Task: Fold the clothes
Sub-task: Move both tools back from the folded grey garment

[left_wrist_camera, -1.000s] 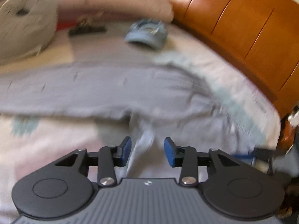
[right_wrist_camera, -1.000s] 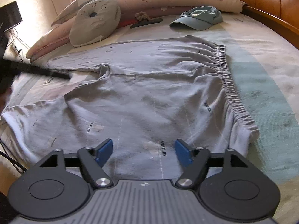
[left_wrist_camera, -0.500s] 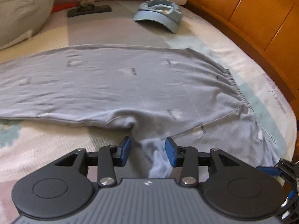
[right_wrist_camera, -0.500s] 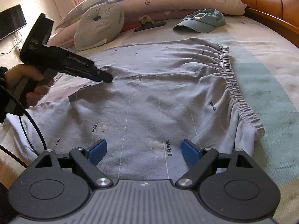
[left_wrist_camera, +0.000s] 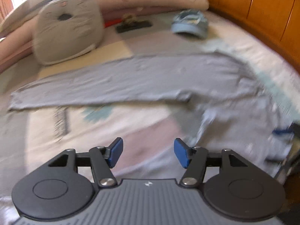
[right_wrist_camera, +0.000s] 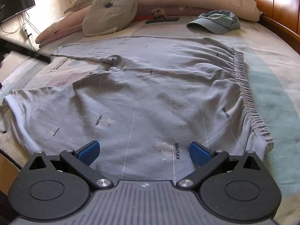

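- Soft grey trousers [right_wrist_camera: 150, 86] with a gathered elastic waistband lie spread flat on the patterned bed sheet [right_wrist_camera: 277, 86], legs splayed apart.
- The right gripper [right_wrist_camera: 143, 152] hovers over the seat, jaws just opened wide, nothing clamped.
- The left gripper [left_wrist_camera: 148, 152] has just opened too, empty above the sheet.
- A blue cap [right_wrist_camera: 215, 21] and a round cushion [right_wrist_camera: 110, 13] sit beyond.

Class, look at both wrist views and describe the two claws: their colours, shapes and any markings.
Both look alike. The left claw and the right claw each have two flat blue pads on black jointed link arms with silver pivot bolts. Behind the pads sit two rounded black housings, each with a raised circle, flanking a grey ribbed centre plate bearing a small white logo. No sleeve or cable shows on either.
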`<action>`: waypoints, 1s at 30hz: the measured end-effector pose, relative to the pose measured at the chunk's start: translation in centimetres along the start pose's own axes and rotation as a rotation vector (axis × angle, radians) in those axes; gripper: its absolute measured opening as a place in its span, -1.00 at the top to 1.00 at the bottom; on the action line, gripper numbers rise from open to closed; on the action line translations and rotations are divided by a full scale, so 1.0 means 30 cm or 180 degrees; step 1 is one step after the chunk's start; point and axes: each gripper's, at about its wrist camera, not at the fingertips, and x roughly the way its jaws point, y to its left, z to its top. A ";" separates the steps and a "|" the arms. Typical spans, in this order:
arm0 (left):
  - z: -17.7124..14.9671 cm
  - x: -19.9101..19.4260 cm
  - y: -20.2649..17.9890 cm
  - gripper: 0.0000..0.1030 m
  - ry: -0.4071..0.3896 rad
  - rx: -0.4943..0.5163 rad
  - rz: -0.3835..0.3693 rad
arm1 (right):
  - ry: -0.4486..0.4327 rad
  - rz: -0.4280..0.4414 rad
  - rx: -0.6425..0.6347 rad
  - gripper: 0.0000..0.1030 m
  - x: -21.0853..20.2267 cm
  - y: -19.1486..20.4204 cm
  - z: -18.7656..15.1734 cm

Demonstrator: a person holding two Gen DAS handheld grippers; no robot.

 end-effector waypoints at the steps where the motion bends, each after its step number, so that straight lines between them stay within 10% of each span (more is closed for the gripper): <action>1: -0.029 -0.008 0.017 -0.20 0.0040 -0.0027 0.0028 | 0.0009 -0.0016 -0.0002 -1.00 0.001 0.003 0.002; 17: -0.415 0.000 0.209 -0.28 0.0159 -0.0850 -0.0417 | -0.0097 -0.0405 0.0096 -1.00 -0.035 0.177 0.085; 30: -0.678 -0.167 0.558 -0.30 -0.0197 -0.1767 0.0045 | 0.0043 0.0111 0.0135 -1.00 0.049 0.428 0.185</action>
